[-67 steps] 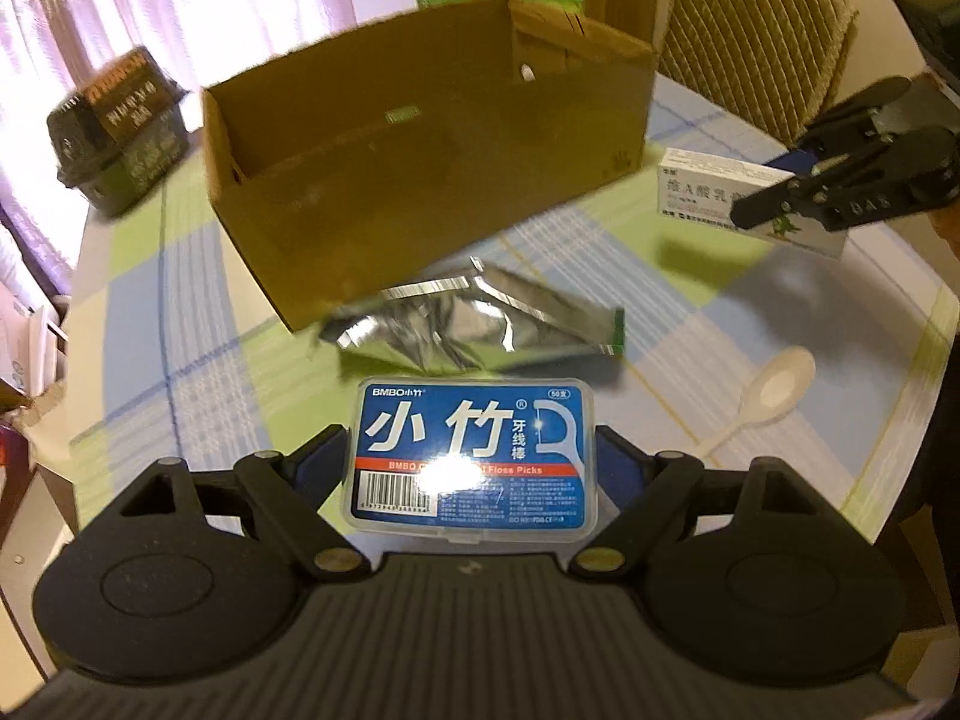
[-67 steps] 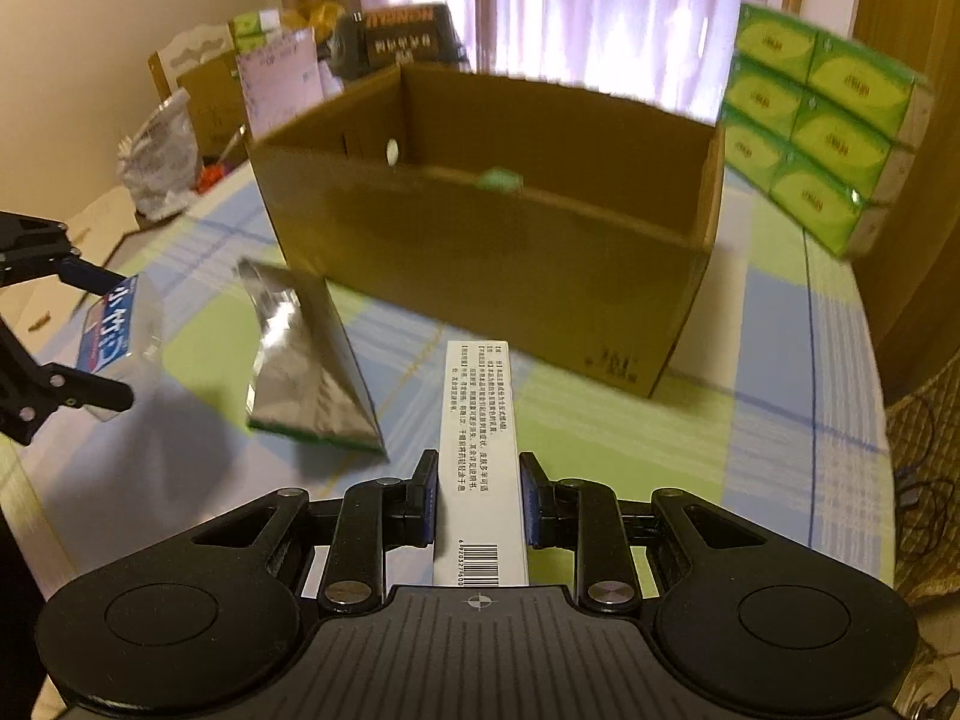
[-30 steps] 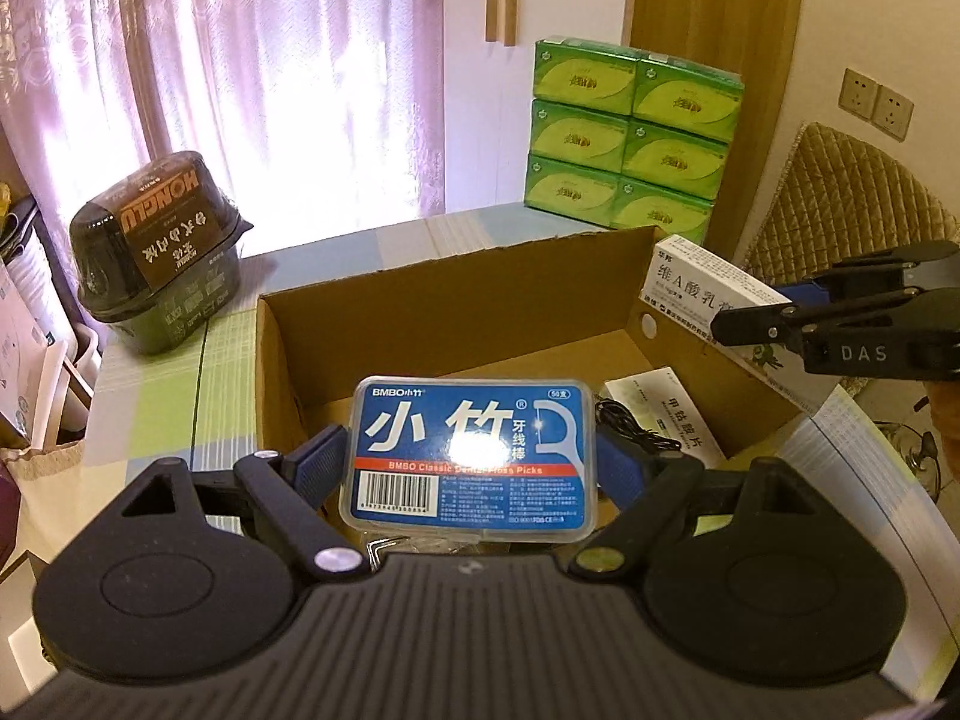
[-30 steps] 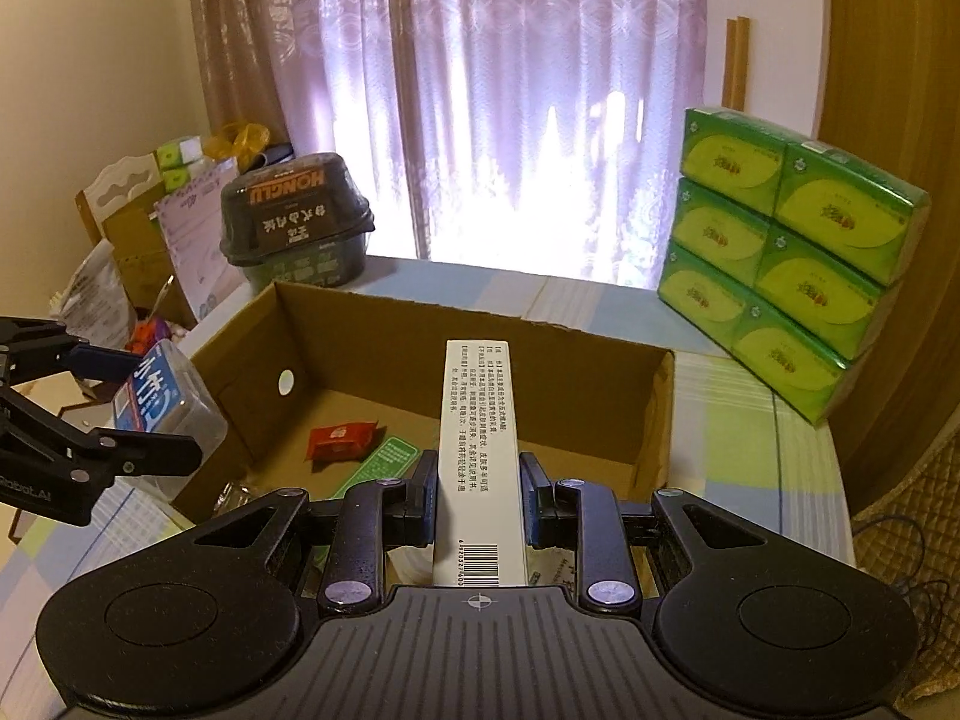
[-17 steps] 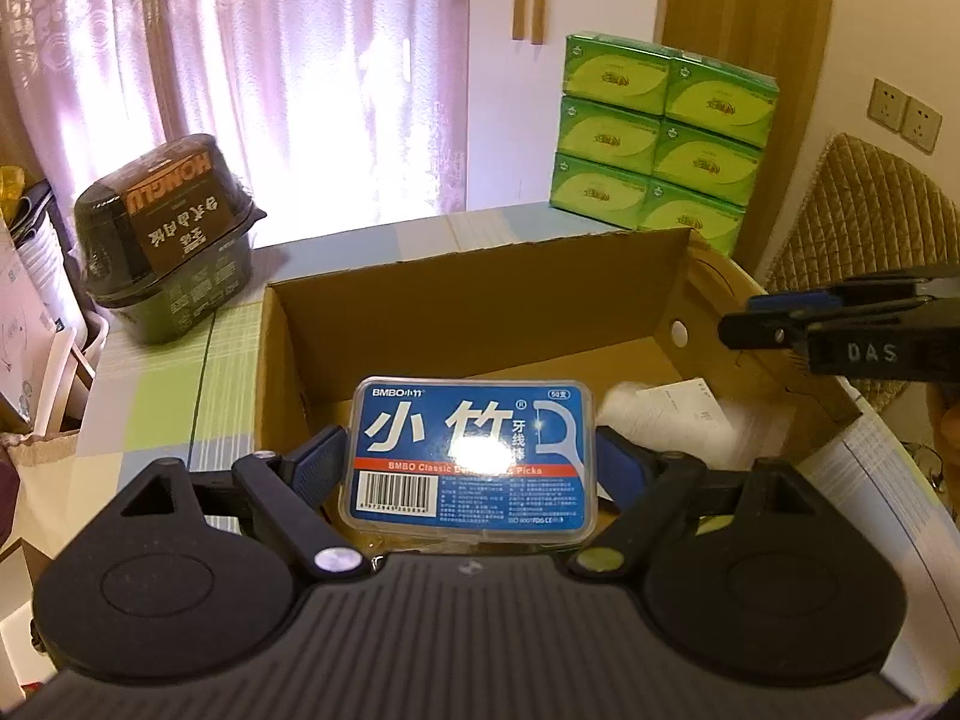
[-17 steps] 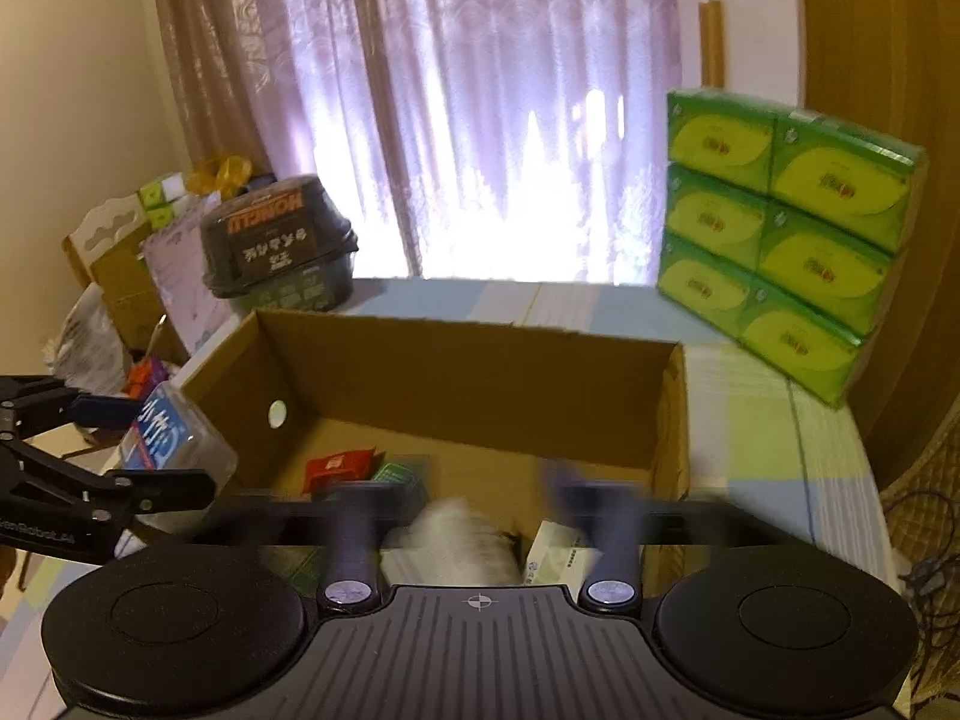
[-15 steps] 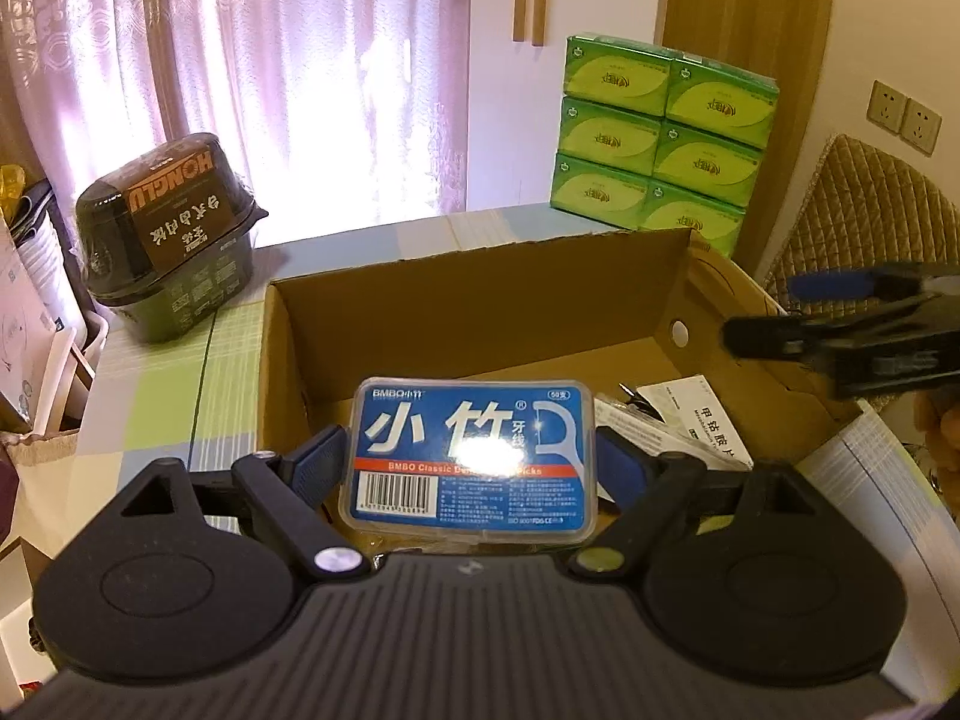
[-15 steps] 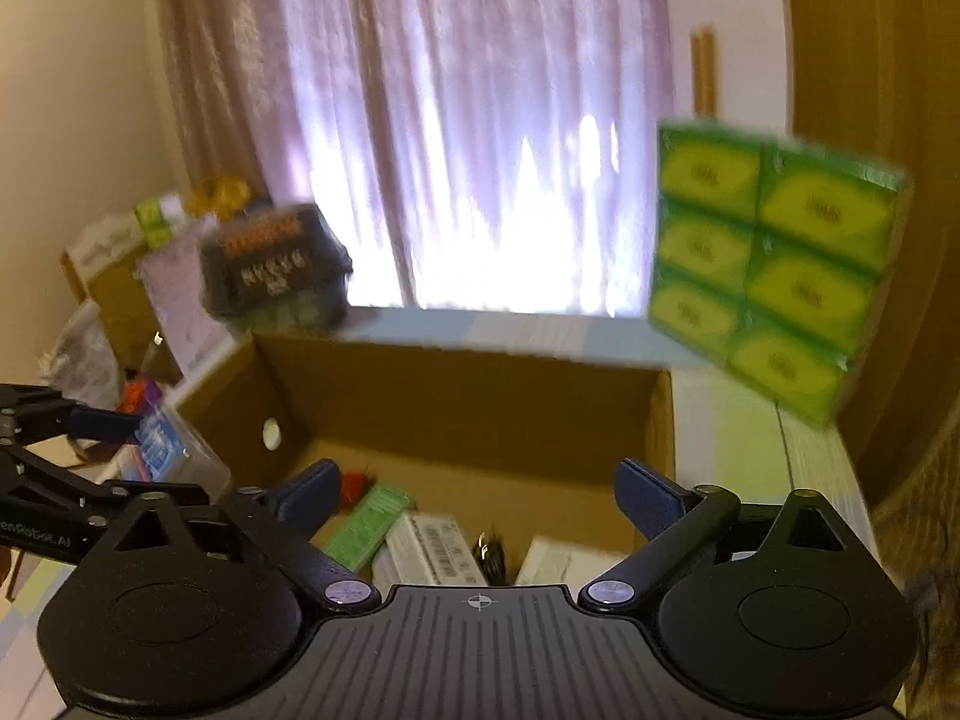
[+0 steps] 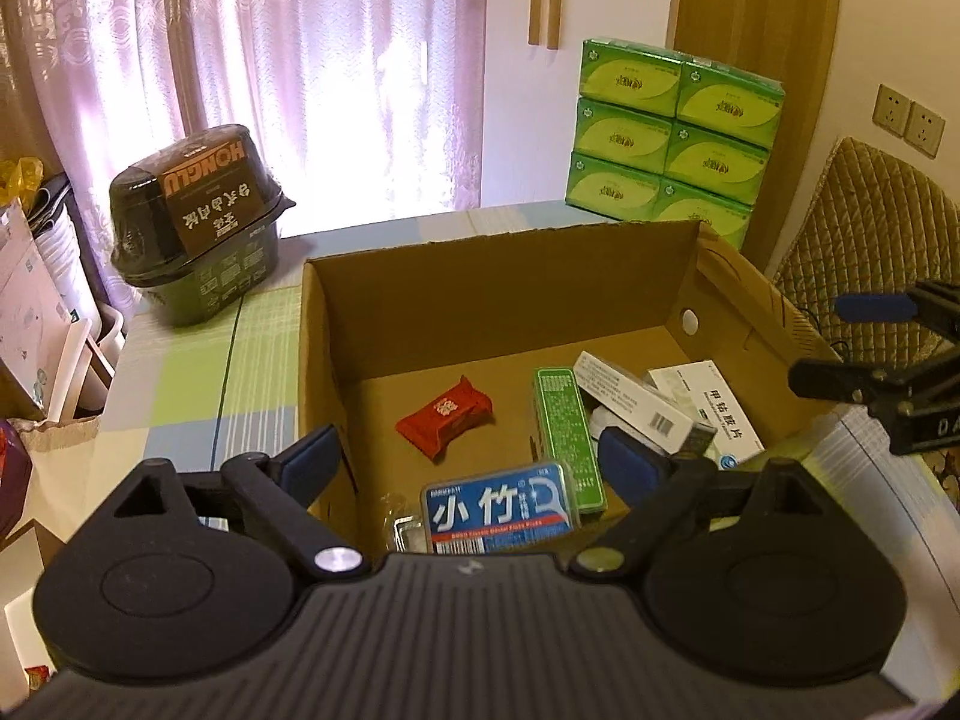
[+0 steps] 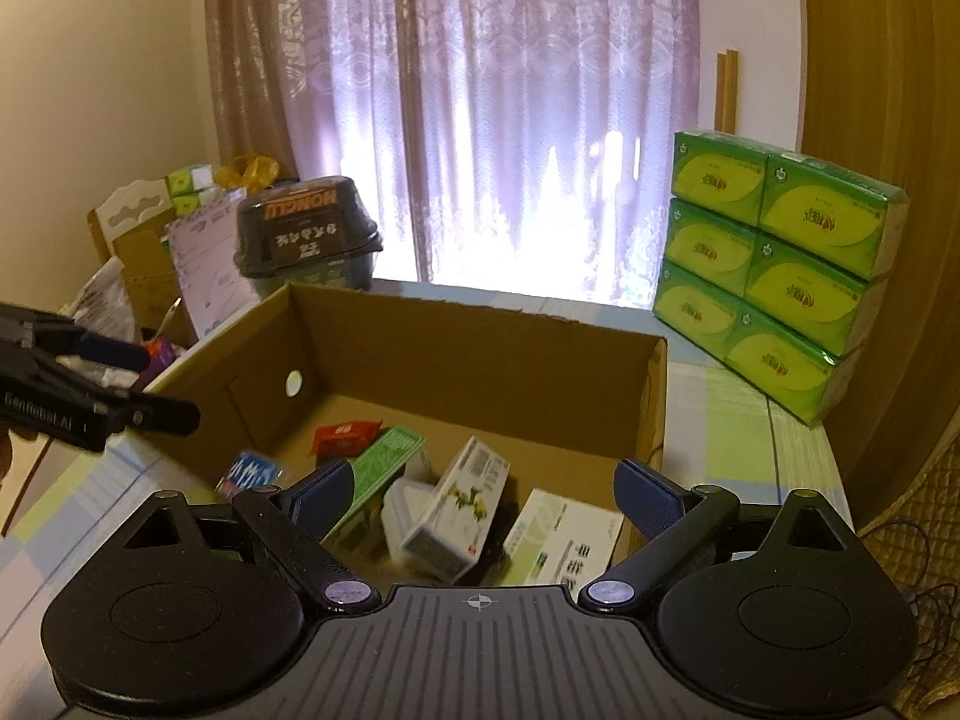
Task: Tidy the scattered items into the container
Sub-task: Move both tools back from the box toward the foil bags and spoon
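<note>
The open cardboard box [image 9: 504, 234] [image 10: 480, 307] stands on the checked tablecloth. My left gripper [image 9: 471, 453] hangs open above its near wall. The blue floss-pick case [image 9: 498, 507] [image 10: 252, 471] lies free on the box floor just below it. My right gripper [image 10: 483, 486] is open and empty over the box's other side. Under it the long white carton [image 10: 462, 504] [image 9: 642, 402] rests tilted on other items. A red packet [image 9: 444, 414] [image 10: 345, 435], a green carton [image 9: 567, 438] [image 10: 378, 474] and a white medicine box [image 9: 714, 414] [image 10: 564, 534] also lie inside.
A stack of green tissue packs [image 9: 672, 138] [image 10: 774, 264] stands behind the box. A dark wrapped container [image 9: 198, 222] [image 10: 306, 240] sits at the table's far left. A quilted chair back [image 9: 870, 222] is on the right, and clutter [image 10: 180, 252] lies beyond the table's left edge.
My left gripper opened and the floss-pick case dropped into the box. The right gripper had let go of the long white carton just before; it now lies in the box.
</note>
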Demonstrator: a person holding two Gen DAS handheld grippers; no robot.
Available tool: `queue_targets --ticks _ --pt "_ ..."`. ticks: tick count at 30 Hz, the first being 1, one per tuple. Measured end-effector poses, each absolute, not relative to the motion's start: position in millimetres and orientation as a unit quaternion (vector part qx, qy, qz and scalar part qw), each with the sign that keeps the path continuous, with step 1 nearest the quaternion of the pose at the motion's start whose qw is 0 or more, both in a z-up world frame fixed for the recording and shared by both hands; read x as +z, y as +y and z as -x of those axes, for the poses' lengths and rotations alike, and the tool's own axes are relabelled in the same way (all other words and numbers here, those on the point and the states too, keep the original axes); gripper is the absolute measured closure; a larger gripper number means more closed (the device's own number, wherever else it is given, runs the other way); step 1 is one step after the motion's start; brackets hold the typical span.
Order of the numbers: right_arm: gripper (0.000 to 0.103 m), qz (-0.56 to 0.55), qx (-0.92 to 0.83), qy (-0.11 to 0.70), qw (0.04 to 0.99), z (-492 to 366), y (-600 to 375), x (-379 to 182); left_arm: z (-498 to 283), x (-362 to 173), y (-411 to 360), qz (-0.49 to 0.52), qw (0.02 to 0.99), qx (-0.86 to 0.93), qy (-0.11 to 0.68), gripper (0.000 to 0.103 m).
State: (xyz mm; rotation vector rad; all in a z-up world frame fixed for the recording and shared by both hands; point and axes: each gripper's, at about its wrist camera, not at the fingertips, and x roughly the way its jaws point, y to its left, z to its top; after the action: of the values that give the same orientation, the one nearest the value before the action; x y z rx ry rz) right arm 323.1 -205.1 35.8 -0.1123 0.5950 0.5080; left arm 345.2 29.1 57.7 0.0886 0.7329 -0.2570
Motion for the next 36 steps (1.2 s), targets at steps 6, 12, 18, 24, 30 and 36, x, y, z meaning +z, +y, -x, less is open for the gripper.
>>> queue_targets --ticks 6,12,18,24,30,36 --pt "0.004 0.047 0.263 0.292 0.918 -280.0 -214.5 35.7 -309.8 64.1 30.9 -0.037 0.927 -0.13 0.351 0.012" --pt "0.004 0.071 0.293 0.318 0.899 -221.9 -213.9 13.9 -262.3 60.3 28.0 -0.029 0.923 -0.141 0.356 0.012" --pt "0.004 0.081 0.311 0.356 0.877 -172.0 -215.6 -15.2 -217.5 41.1 28.1 -0.023 0.913 -0.141 0.382 0.01" --pt "0.004 0.107 0.327 0.374 0.861 -136.9 -215.9 -33.4 -184.0 22.7 35.5 -0.004 0.907 -0.135 0.4 0.01" --pt "0.004 0.166 0.346 0.365 0.848 -112.0 -208.8 -41.3 -159.1 8.2 40.7 -0.004 0.903 -0.128 0.409 0.01" --pt "0.004 0.235 0.367 0.366 0.822 -101.1 -201.5 -52.7 -140.9 -5.2 43.6 -0.009 0.897 -0.129 0.422 0.009"
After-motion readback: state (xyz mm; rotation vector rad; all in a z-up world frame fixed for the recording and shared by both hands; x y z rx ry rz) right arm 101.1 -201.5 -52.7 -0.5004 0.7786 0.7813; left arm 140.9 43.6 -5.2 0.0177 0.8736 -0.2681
